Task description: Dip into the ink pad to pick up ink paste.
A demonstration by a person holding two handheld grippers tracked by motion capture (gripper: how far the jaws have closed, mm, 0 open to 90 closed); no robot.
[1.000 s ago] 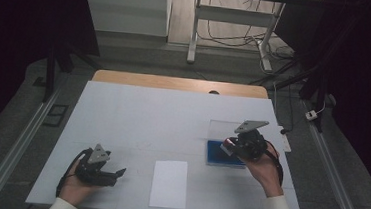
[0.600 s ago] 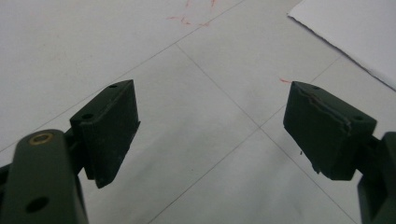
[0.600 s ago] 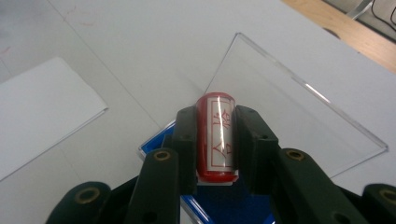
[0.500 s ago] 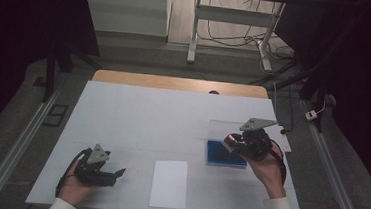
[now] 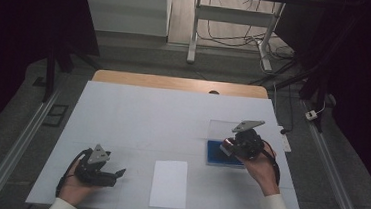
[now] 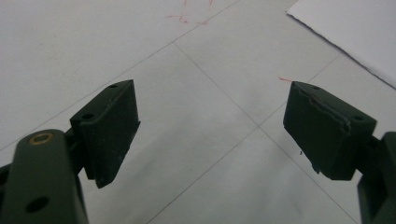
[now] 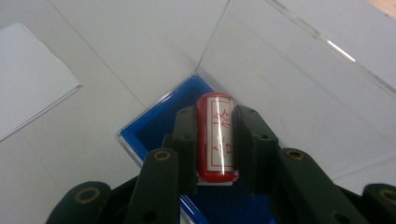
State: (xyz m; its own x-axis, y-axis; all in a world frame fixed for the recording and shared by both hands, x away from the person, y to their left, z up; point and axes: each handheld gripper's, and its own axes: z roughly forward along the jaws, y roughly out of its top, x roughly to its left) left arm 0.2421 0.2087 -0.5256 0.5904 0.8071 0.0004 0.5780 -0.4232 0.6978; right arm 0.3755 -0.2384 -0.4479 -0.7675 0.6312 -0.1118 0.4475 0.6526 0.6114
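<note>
Gripping a glossy red cylindrical stamp (image 7: pixel 216 136), my right gripper (image 7: pixel 215 140) hung over the blue tray (image 7: pixel 154 126); stamp's long axis ran fwd along the jaws. Left gripper (image 6: pixel 210 126) sat unclenched, holding nothing.

Bare table (image 5: pixel 137 116) lies open from nine through twelve o'clock. The paper sheet (image 5: pixel 169 182) lies flat at six. The raised clear lid (image 5: pixel 226 130) walls the blue box (image 5: pixel 215 153) at three.

White table with a sheet of paper, dark room behind.

White paper (image 5: pixel 169 183) flat near the front edge of the table (image 5: pixel 137 116), thin lines and small red marks (image 6: pixel 187 18) on the top. Wooden strip (image 5: pixel 175 82) along the far edge. Cables (image 5: pixel 229 37) on the floor beyond, metal rails (image 5: pixel 14 146) at the sides.
</note>
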